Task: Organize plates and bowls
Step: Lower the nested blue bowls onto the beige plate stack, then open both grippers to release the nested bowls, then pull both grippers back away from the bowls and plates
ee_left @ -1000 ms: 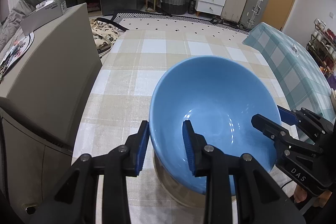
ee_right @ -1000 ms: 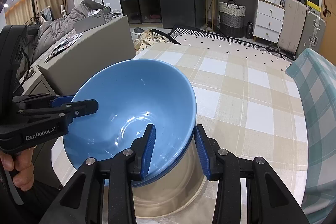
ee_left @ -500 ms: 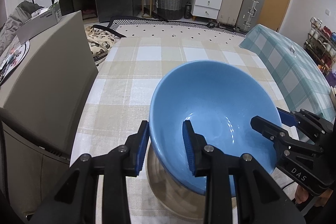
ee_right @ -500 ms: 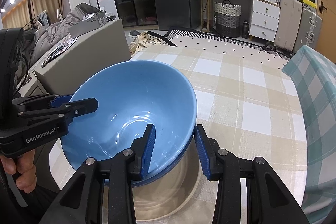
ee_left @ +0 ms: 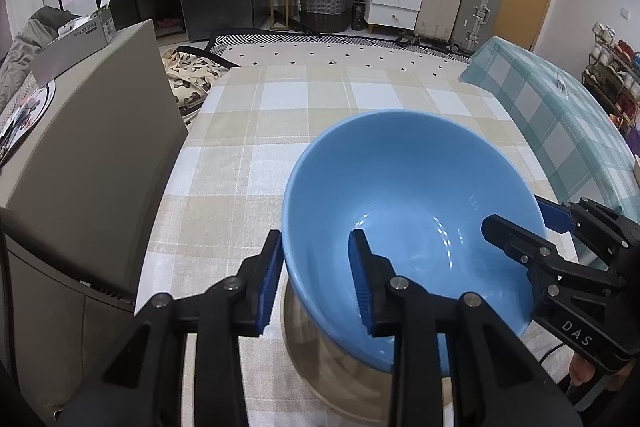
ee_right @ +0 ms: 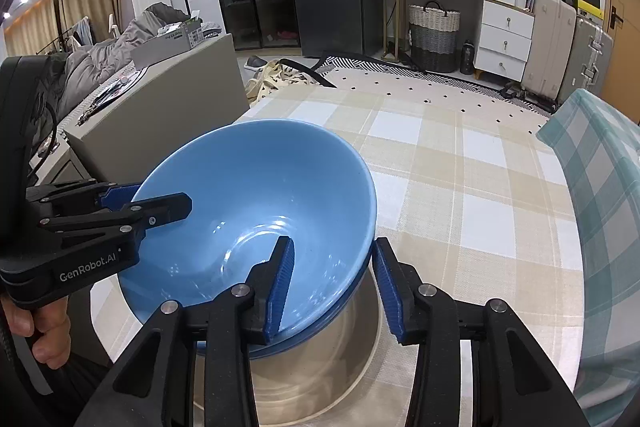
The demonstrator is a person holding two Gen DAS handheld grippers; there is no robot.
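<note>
A blue bowl (ee_left: pixel 416 223) hangs tilted above a beige bowl (ee_right: pixel 320 371) that stands on the checked table (ee_left: pixel 280 115). The left gripper (ee_left: pixel 316 281) straddles the blue bowl's near-left rim, one pad inside and one outside; the outer pad touches the rim, but whether both pads press is unclear. The right gripper (ee_right: pixel 332 285) straddles the opposite rim; its jaws have just been opening, with the wall between them and a visible gap at the outer pad. A hand (ee_right: pixel 38 331) holds the left gripper's handle.
</note>
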